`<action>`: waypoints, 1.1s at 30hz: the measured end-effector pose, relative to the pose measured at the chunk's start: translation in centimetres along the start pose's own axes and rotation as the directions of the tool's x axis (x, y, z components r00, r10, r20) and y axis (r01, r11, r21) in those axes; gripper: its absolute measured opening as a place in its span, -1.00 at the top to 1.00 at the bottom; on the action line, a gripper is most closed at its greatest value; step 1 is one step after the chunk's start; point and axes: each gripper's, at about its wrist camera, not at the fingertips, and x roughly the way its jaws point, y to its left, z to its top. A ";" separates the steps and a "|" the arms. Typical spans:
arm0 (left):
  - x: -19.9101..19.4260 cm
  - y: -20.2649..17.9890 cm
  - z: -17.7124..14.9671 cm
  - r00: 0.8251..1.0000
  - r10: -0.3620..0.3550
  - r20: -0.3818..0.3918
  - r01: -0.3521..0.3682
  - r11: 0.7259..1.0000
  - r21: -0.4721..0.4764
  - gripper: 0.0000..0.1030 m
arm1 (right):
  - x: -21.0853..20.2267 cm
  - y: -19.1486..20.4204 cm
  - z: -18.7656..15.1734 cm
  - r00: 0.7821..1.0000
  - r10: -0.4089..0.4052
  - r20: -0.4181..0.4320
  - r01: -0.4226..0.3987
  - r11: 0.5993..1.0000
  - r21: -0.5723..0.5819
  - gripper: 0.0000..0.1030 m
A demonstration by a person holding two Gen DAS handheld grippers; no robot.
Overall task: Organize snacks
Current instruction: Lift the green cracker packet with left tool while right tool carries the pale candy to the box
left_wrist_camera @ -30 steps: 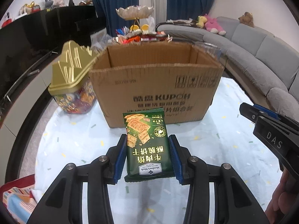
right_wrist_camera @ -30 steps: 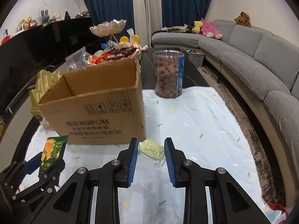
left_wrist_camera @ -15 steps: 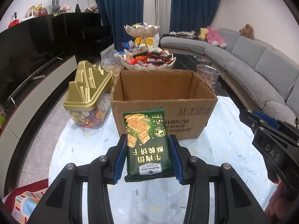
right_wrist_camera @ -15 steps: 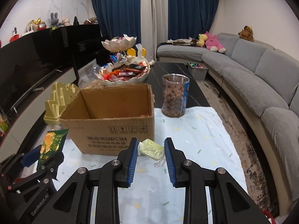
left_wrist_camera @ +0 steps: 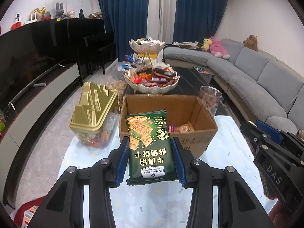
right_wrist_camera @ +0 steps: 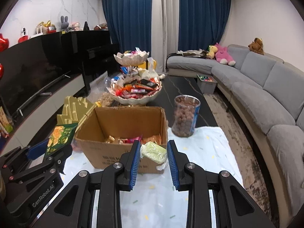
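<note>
The left gripper point(left_wrist_camera: 150, 158) was closed on a dark green foil cracker packet point(left_wrist_camera: 149, 144), its blue pads pressing the packet's two long edges. The right gripper point(right_wrist_camera: 153, 156) was closed as far as it went on a small pale green wrapped sweet point(right_wrist_camera: 153, 152), pinched between its pads.

Both snacks hung above the counter point(right_wrist_camera: 205, 152), on the near side of the open brown cardboard box point(right_wrist_camera: 123, 125), which lay straight ahead of and below both grippers. The box already held several wrapped snacks on its floor. Its opening faced up, so the coming move probably called for carrying each snack forward over the near wall before letting go.

The packet's long axis ran along the line of the left gripper's fingers, printed face up, its far end pointing at the box mouth and reaching over the near wall in the left view. The sweet lay crosswise between the right pads. Neither gripper looked clearly nearer to the box.
</note>
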 end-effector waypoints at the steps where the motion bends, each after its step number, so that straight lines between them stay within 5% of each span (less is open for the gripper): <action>1: 0.0 0.1 0.4 1.000 -0.002 0.005 0.002 1.000 0.001 0.16 | 0.0 0.2 0.3 1.000 0.002 0.003 -0.002 1.000 -0.002 0.41; 19: 2.3 1.1 4.5 0.999 -0.034 0.006 0.033 0.999 0.027 0.16 | 2.5 1.8 4.4 0.999 0.034 0.027 -0.033 0.999 -0.035 0.41; 33: 8.0 2.0 6.9 0.997 -0.054 -0.051 0.056 0.997 0.049 0.16 | 7.9 2.6 7.0 0.998 0.048 -0.027 -0.049 0.998 -0.046 0.41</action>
